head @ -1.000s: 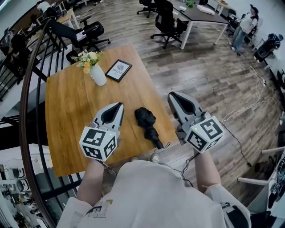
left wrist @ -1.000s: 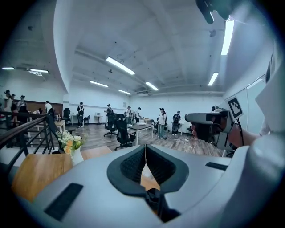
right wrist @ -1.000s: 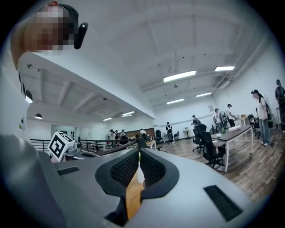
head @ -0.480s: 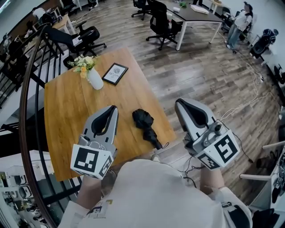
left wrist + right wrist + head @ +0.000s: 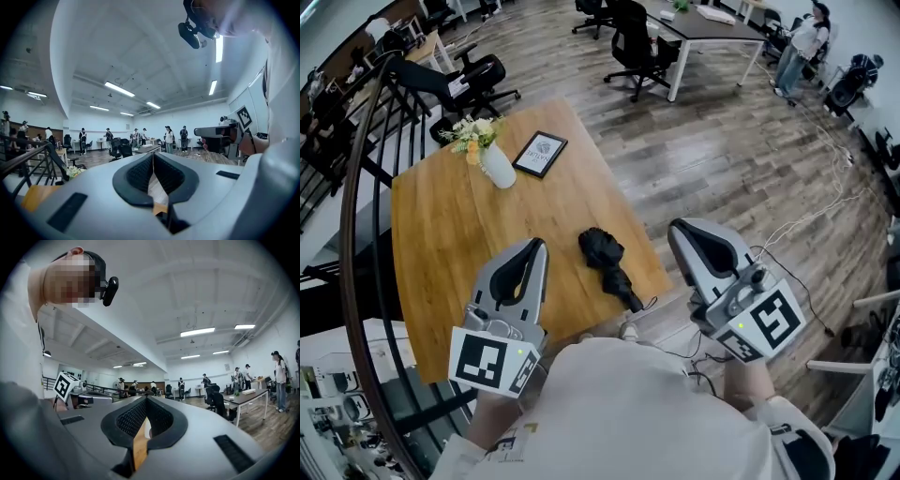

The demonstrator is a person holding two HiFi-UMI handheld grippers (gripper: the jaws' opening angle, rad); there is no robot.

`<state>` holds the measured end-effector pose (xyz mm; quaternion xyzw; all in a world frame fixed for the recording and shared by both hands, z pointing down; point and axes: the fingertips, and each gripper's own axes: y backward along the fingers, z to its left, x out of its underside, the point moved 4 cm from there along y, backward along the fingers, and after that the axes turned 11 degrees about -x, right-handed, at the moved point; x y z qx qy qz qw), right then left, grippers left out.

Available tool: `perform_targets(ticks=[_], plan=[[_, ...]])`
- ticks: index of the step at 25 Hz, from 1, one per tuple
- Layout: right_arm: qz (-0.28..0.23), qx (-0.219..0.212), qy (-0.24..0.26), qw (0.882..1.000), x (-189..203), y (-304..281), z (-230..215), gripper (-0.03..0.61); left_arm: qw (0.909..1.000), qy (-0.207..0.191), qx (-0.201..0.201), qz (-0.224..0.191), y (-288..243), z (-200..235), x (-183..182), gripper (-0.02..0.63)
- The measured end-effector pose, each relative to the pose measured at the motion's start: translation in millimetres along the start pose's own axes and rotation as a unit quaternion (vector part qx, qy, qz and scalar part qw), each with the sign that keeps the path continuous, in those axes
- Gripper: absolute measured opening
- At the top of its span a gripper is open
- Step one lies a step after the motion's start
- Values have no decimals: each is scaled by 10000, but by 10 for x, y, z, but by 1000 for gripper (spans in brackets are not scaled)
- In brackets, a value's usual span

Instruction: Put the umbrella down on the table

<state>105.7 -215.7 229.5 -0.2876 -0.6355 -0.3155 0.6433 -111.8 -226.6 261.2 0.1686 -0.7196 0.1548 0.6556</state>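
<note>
Now that both have lifted and drawn back toward the person, left gripper (image 5: 534, 247) and right gripper (image 5: 682, 232) are empty, jaws together. Umbrella (image 5: 607, 265) lies untouched on table (image 5: 441, 234), near its front edge. Task looks done.

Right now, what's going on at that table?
A person holds a gripper in each hand at the near end of the wooden table. The folded black umbrella lies flat on the table between them, and neither gripper touches it. The left gripper and right gripper are both shut and empty. The putting down looks done.
</note>
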Motion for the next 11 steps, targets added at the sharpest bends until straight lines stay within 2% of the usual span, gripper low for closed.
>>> perform_targets(ticks=[11], plan=[[257,32,-29,9997,47,-34,-28,28,10000,26,-23,85,-1,21,-9,21]])
